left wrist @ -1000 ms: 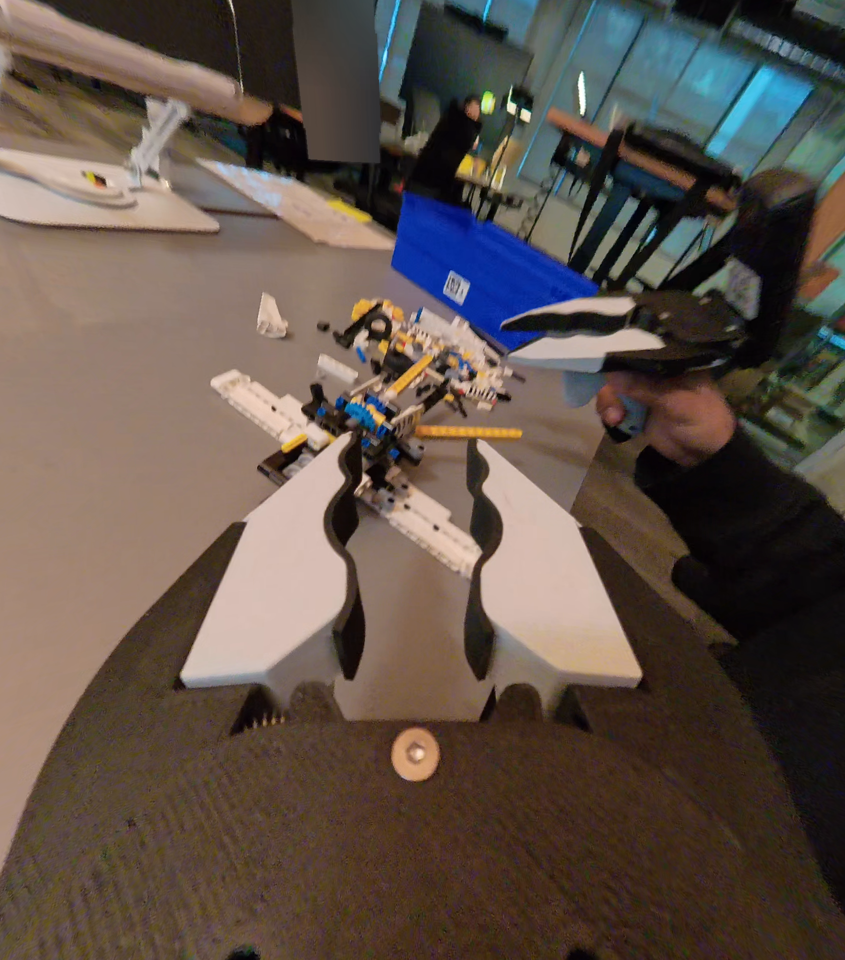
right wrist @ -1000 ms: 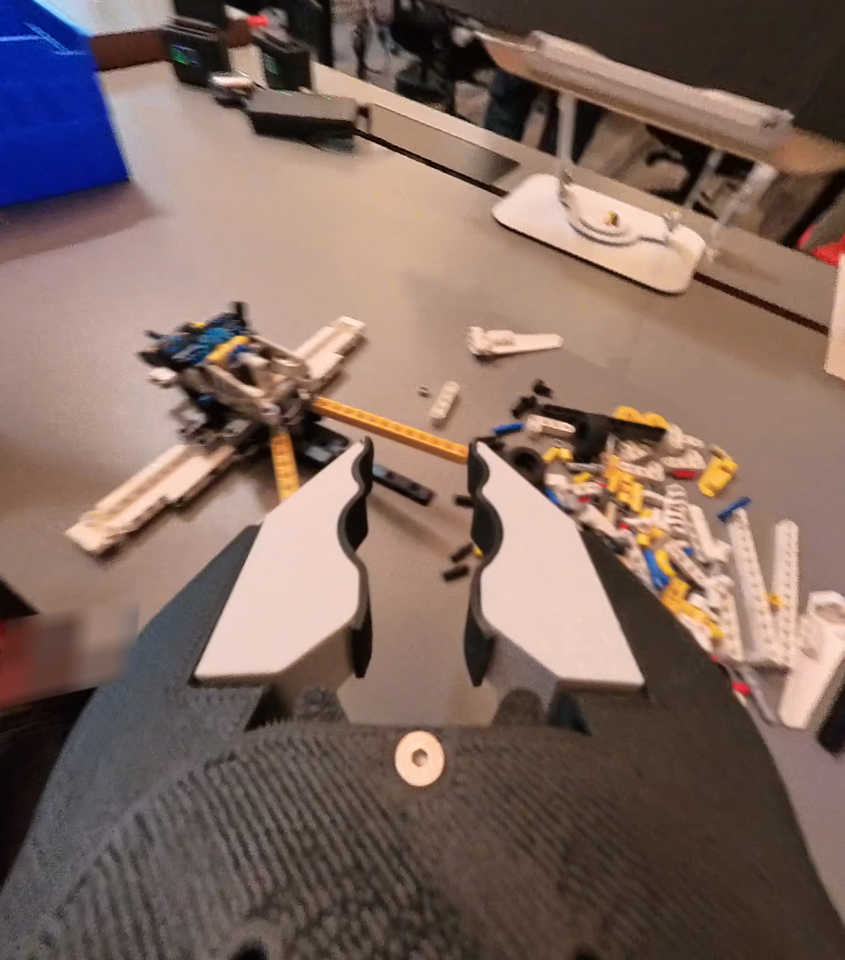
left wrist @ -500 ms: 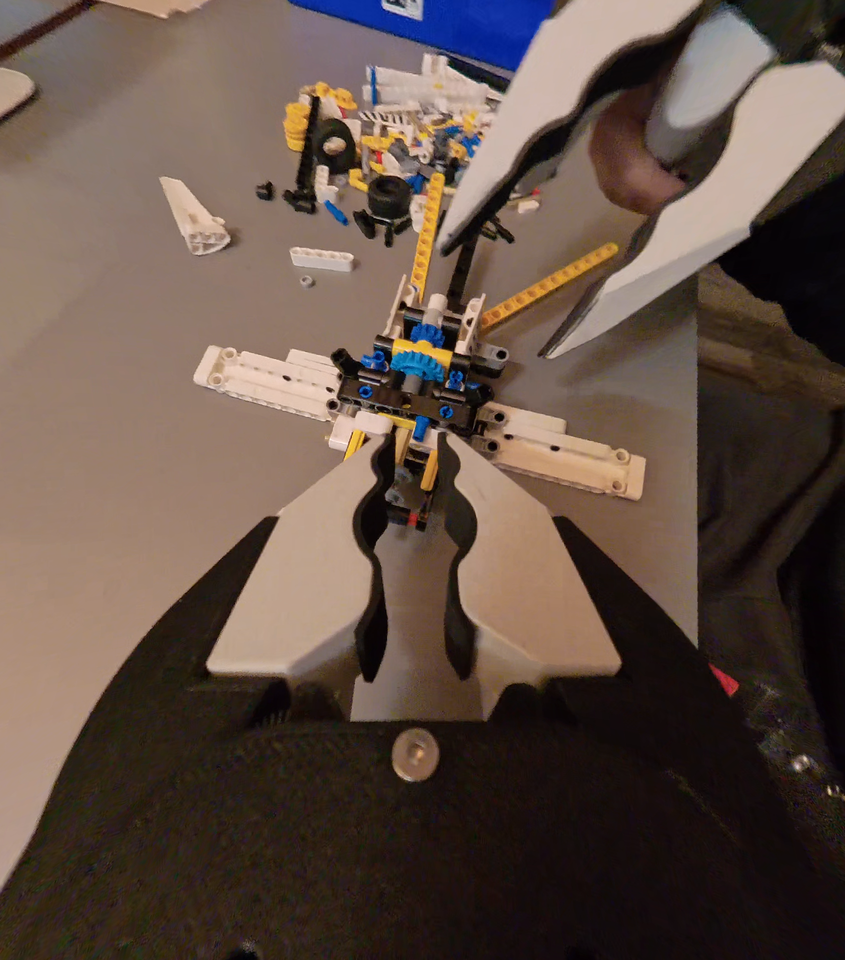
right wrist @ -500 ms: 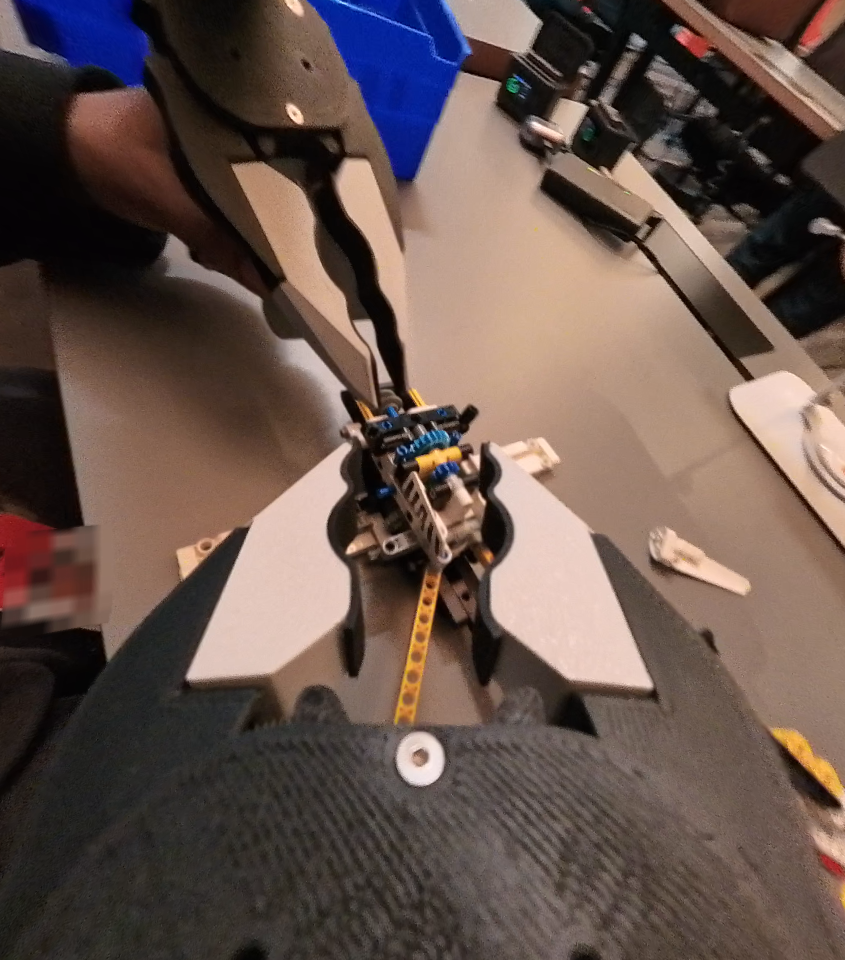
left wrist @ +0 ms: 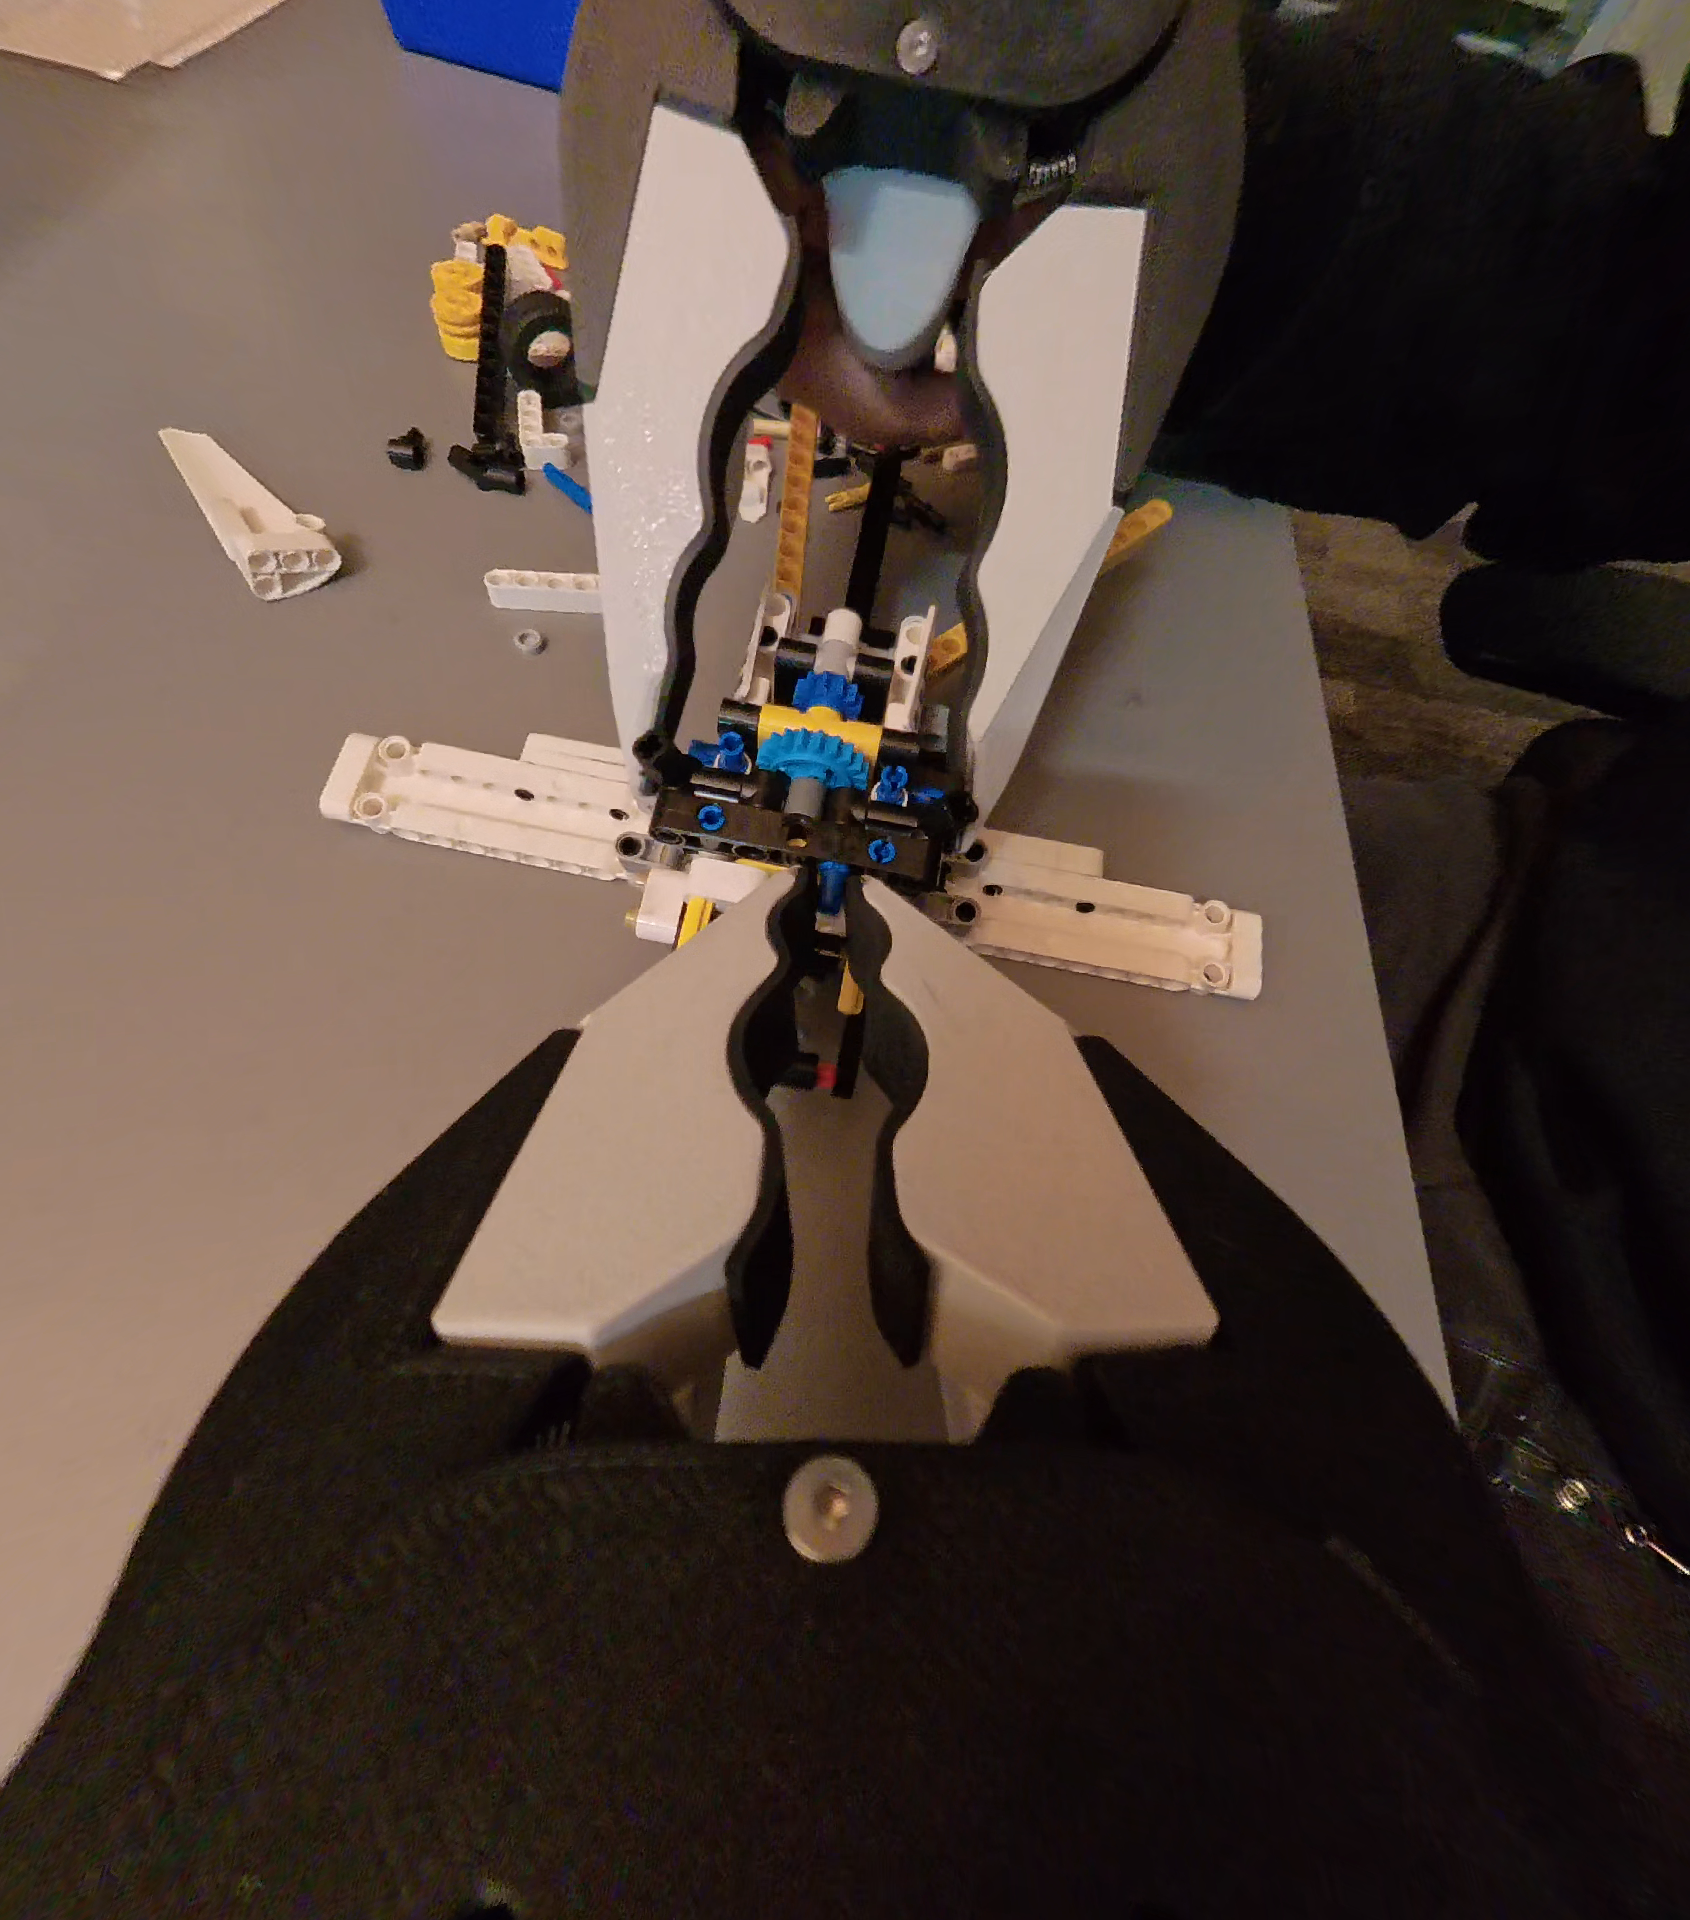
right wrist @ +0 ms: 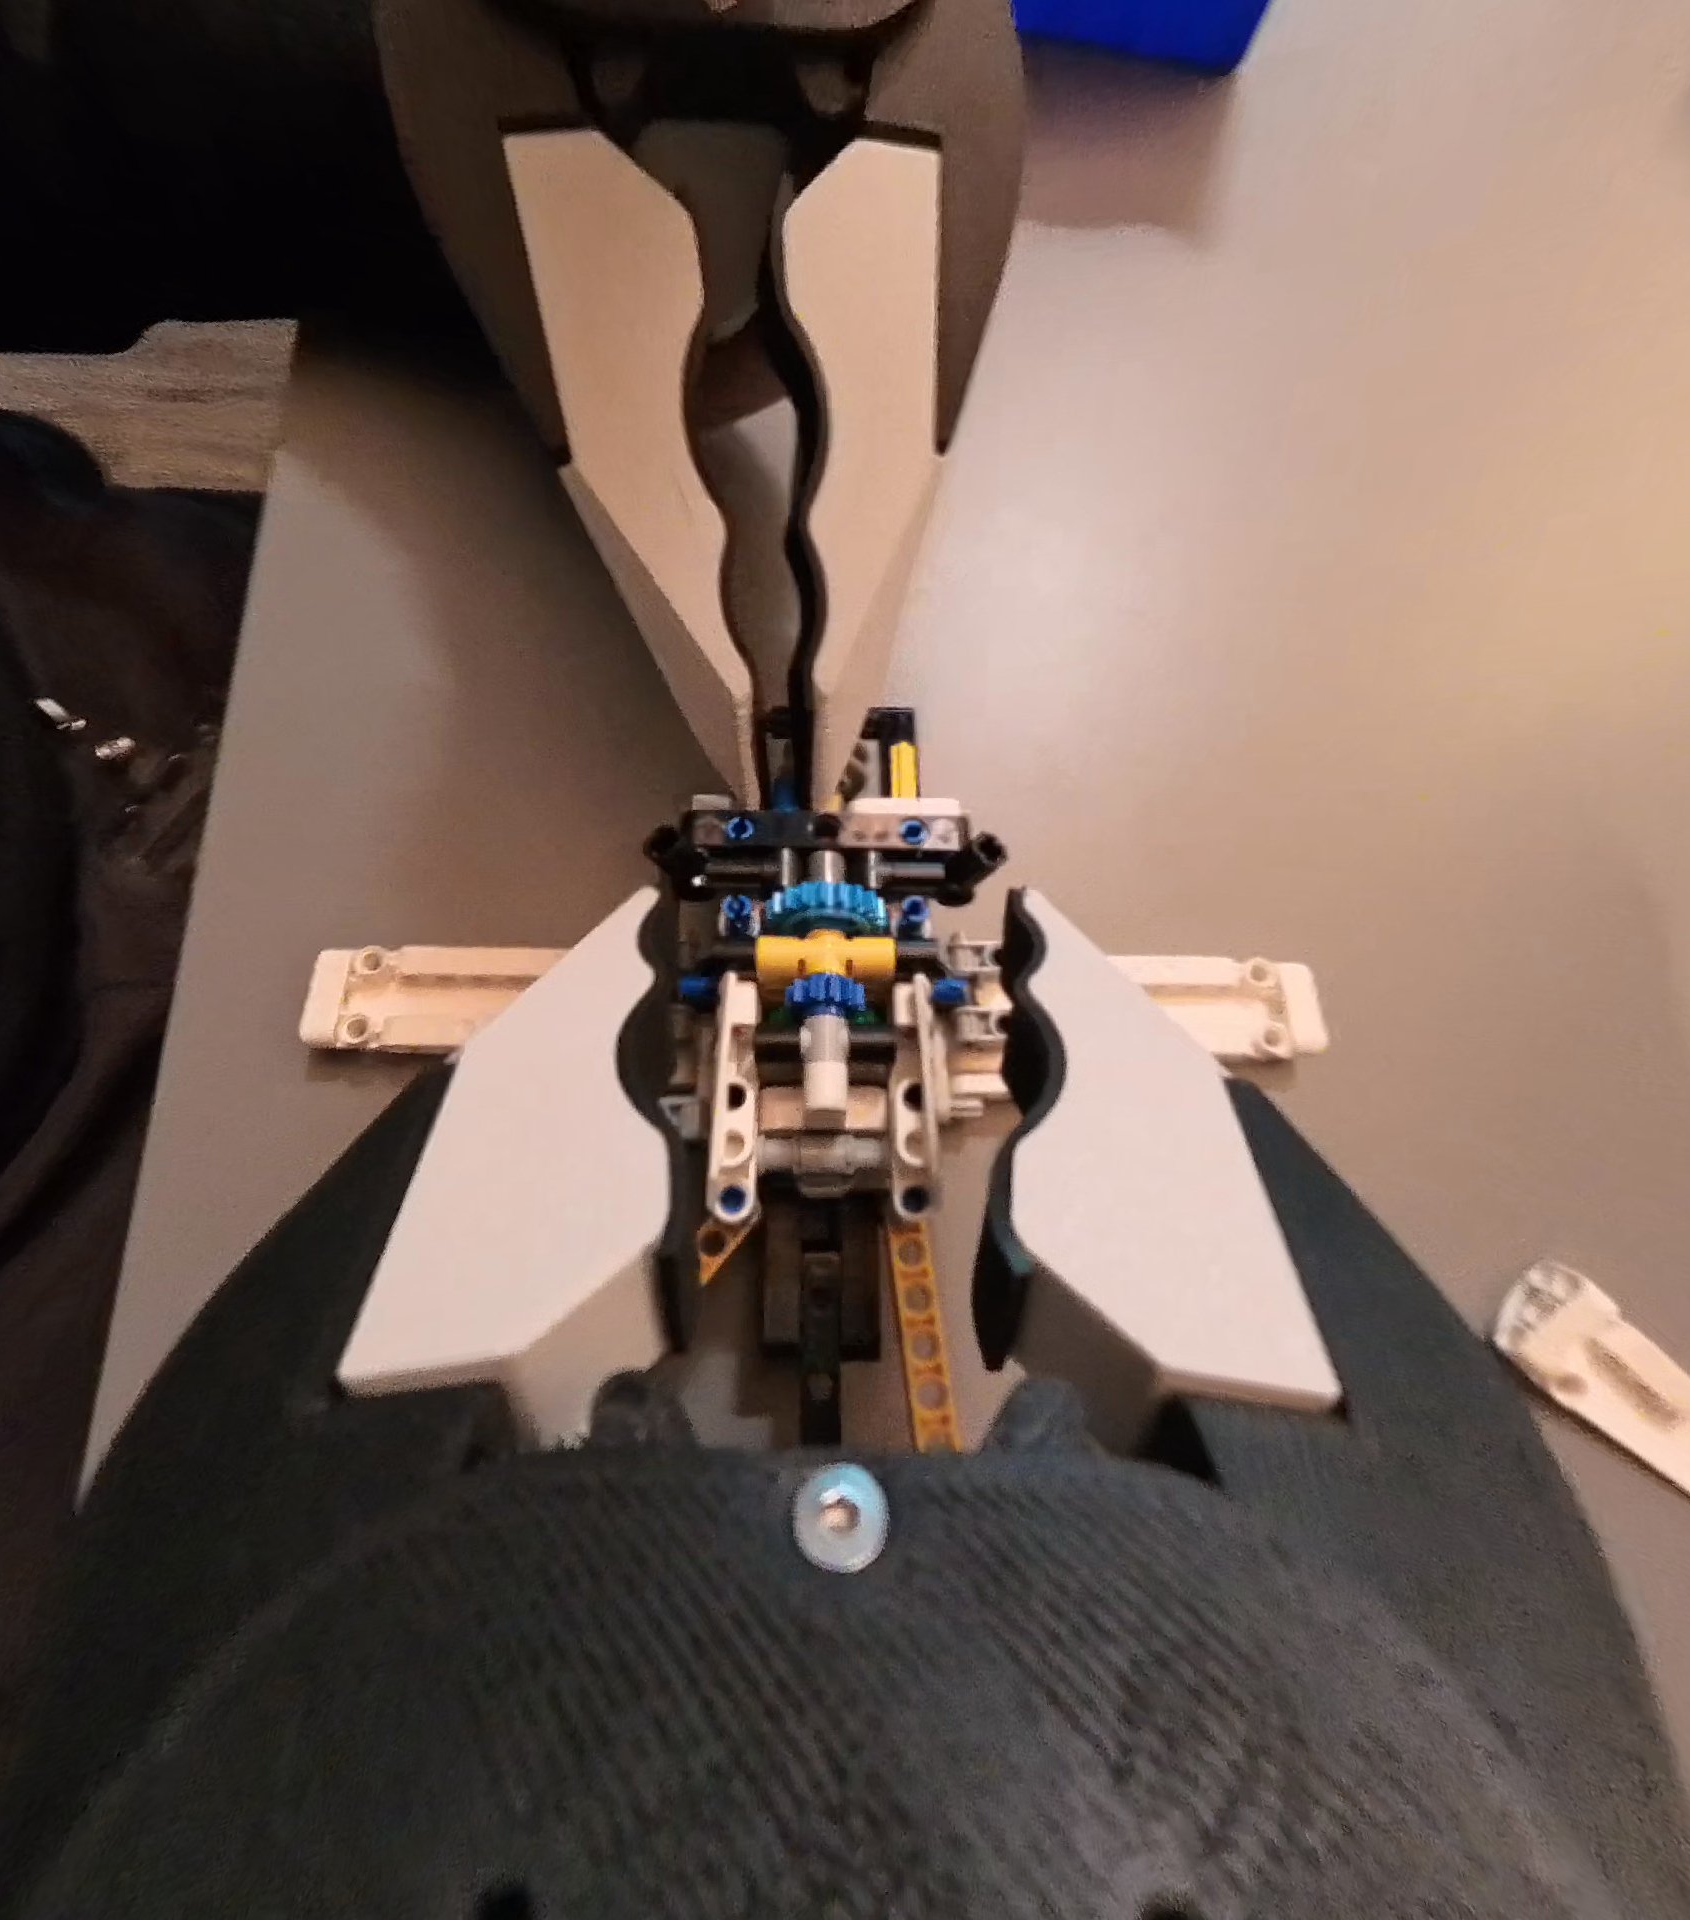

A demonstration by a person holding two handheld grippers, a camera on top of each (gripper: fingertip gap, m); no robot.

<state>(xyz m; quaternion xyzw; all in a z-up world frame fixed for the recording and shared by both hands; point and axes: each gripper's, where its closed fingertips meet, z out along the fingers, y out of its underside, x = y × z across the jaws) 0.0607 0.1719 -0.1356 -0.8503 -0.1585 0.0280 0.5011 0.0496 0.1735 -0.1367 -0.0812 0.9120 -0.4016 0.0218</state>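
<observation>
My left gripper (left wrist: 825,896) is pinching the brick model's (left wrist: 799,800) near end — my right gripper (right wrist: 825,977) is straddling its body, jaws spread, pads not pressing.

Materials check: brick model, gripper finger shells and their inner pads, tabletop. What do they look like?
Brick model: moulded hard plastic, glossy, with pin holes, studs and gear teeth.
Finger shells: rigid grey plastic, matte, flat facets; possibly printed.
Inner pads: black, wavy profile, dull; looks rubbery, though it could be plastic.
Tabletop: smooth grey, soft sheen, likely laminate; core not visible.
</observation>
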